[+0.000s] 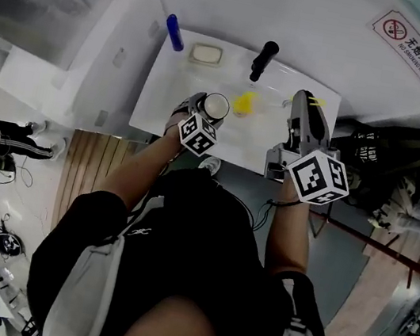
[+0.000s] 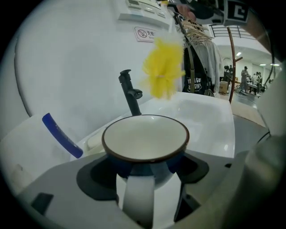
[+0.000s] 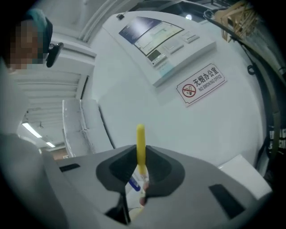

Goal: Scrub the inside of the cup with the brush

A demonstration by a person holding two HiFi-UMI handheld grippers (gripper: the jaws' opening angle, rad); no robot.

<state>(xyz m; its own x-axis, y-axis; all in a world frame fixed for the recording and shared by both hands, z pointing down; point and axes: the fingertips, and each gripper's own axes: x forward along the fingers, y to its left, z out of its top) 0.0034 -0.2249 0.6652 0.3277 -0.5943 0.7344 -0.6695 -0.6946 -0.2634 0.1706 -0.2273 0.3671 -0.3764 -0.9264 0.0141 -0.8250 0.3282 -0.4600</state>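
Note:
A white cup (image 2: 145, 136) with a dark rim and blue outside sits upright between the jaws of my left gripper (image 2: 145, 166), which is shut on it. In the head view the cup (image 1: 215, 107) is held over the front of the sink by the left gripper (image 1: 202, 112). The brush's fluffy yellow head (image 2: 163, 71) hangs blurred above and behind the cup, outside it. In the head view this yellow head (image 1: 243, 103) is just right of the cup. My right gripper (image 3: 140, 167) is shut on the brush's yellow handle (image 3: 140, 145); the head view shows the right gripper (image 1: 302, 107) at the sink's right side.
The white sink (image 1: 166, 95) carries a black faucet (image 1: 264, 58) at its back, a pale soap bar (image 1: 206, 54) and a blue stick-like object (image 1: 174, 32) at the back left. A no-smoking sign (image 1: 409, 45) hangs on the white wall. Clothes hang at the right (image 2: 201, 58).

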